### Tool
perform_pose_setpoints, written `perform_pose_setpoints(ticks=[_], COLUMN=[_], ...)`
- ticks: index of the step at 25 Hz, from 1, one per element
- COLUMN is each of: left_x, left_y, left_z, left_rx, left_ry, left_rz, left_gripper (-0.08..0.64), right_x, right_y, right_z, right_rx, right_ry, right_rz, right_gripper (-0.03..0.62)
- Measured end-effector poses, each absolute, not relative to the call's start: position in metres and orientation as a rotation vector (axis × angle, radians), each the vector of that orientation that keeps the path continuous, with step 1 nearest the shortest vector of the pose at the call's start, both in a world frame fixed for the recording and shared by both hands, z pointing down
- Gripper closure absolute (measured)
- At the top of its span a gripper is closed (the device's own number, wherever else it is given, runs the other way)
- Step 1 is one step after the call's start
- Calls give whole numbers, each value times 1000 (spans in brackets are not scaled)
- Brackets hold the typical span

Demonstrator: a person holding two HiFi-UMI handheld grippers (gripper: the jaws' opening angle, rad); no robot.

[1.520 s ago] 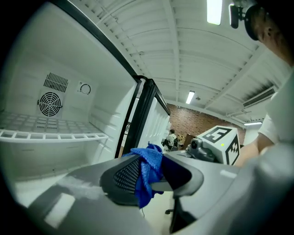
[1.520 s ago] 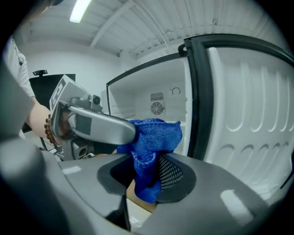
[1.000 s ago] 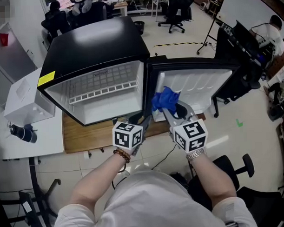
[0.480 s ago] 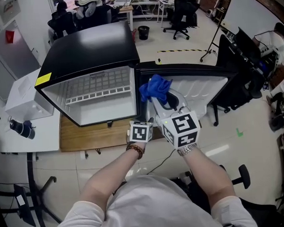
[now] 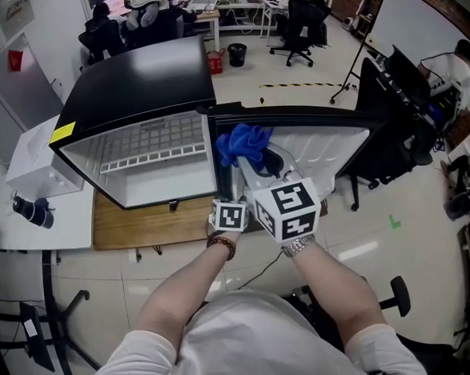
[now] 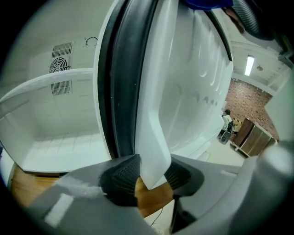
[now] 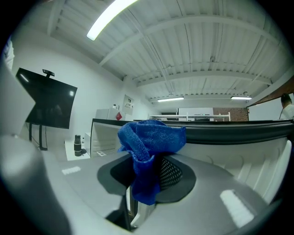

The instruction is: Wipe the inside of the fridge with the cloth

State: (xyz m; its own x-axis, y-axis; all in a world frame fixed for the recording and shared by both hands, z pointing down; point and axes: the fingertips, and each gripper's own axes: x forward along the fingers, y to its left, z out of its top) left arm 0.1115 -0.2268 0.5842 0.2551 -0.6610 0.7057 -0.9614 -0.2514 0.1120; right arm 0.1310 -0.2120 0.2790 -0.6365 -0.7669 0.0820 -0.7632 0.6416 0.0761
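Pale floor tiles [image 5: 421, 238] spread under an open work room, with office chairs [image 5: 294, 19] and desks at the far end. On a wooden board [image 5: 144, 224] stands a small black fridge [image 5: 139, 78], its white interior showing 1 wire shelf [image 5: 149, 157]; a white box [image 5: 34, 163] sits just beside it on the left. The fridge door [image 5: 326, 141] is swung wide open to the right, its white inner liner facing the person. The left gripper [image 6: 151, 174] is low at the door's hinge-side bottom corner: its 2 jaws have just been closing, and the thin white edge of the liner stands between the ribbed pads [image 6: 121, 172], which press on it from both sides. The right gripper [image 7: 144, 176] is raised in front of the door's inner face, jaws pinched on a blue cloth [image 7: 149, 137] that bunches above the pads and hangs down between them. From the head view, the cloth lies against the upper left part of the liner, near the fridge's front edge, not inside the fridge compartment.
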Motion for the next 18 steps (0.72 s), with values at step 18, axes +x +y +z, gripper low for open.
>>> perform_pose_setpoints(ticks=[18], left_x=[123], left_y=[-231], left_z=[573], left_rx=[2042], left_ry=[-1442], left_rz=[648], left_gripper=[402], right_x=[240], right_y=[-240], right_z=[275], right_rx=[1580], right_ry=[-2664], right_rz=[14], right_gripper=[485])
